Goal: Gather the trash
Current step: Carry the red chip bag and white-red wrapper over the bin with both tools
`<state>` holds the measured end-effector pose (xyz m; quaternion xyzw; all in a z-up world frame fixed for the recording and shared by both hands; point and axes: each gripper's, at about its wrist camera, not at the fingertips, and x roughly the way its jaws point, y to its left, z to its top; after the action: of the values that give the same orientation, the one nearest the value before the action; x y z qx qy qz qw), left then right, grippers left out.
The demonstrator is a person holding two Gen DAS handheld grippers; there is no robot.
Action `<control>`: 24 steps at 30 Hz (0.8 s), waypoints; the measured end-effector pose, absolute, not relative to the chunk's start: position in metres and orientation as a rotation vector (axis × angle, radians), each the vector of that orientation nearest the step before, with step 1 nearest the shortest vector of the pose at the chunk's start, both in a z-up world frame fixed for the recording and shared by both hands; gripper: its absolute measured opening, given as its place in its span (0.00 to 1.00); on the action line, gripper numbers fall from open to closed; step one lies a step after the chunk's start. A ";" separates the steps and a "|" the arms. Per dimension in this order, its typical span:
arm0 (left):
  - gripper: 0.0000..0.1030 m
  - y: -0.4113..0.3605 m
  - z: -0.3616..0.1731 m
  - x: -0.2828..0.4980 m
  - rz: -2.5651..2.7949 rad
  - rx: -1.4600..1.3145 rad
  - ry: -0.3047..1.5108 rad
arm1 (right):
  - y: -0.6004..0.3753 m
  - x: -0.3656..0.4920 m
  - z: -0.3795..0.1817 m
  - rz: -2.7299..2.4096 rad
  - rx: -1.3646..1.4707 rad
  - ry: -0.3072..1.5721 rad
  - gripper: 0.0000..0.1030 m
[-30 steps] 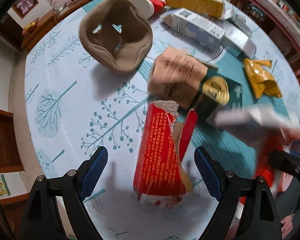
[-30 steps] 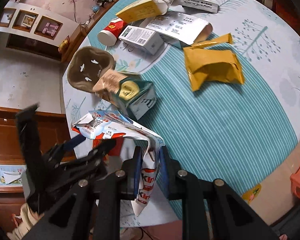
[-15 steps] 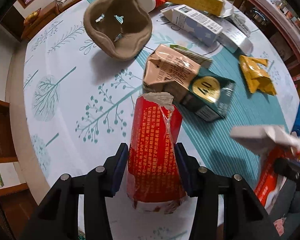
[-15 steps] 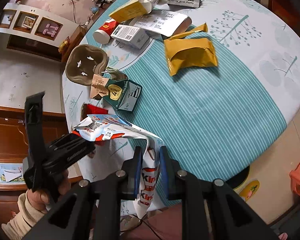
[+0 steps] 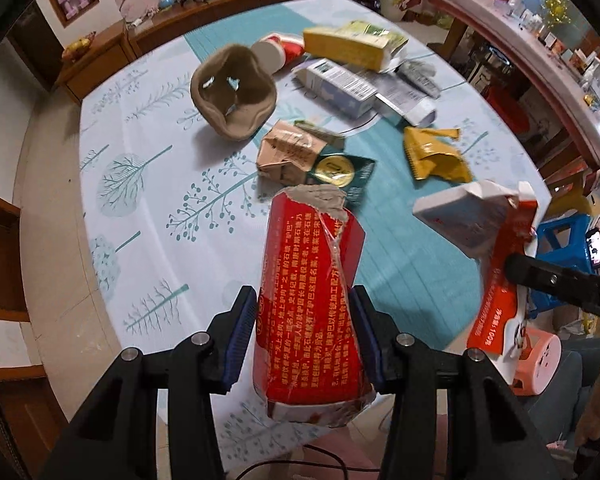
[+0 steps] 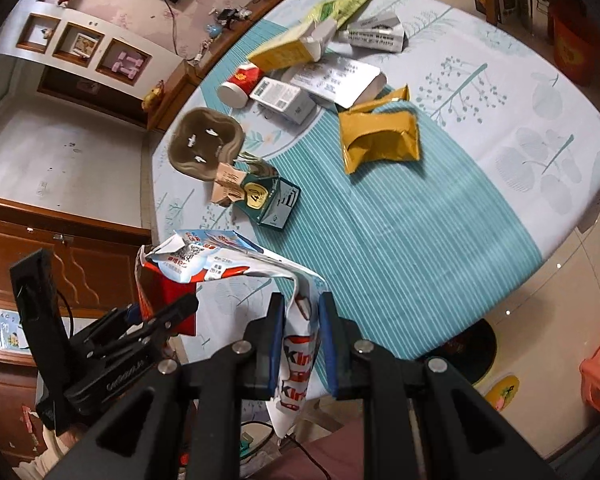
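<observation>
Red box (image 5: 310, 312), clamped by left gripper (image 5: 305, 338), now lifted off table (image 5: 148, 184).

Left gripper (image 5: 306, 332) and right gripper (image 6: 299, 342), both clamped, side by side.

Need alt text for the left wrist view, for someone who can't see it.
The left gripper is shut on a torn red carton, held above the table. Beyond lie a brown pulp tray, a green box and a yellow wrapper.
</observation>
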<state>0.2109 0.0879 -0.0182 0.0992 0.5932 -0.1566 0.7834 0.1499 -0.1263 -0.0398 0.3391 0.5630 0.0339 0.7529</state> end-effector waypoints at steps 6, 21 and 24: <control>0.45 0.063 0.005 0.174 -0.295 0.183 1.233 | -0.152 0.129 -0.021 0.137 0.714 1.198 0.16; 0.45 -0.049 0.022 0.044 -0.177 0.066 1.222 | -0.269 0.036 -0.015 0.288 0.629 1.237 0.16; 0.45 -0.061 0.016 0.023 -0.155 0.050 1.254 | -0.280 0.018 -0.026 0.315 0.614 1.276 0.16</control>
<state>0.0233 -0.0607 0.0160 0.0232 0.5861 -0.0724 0.8067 0.0180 -0.2803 -0.0260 0.2808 0.5835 0.1443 0.7482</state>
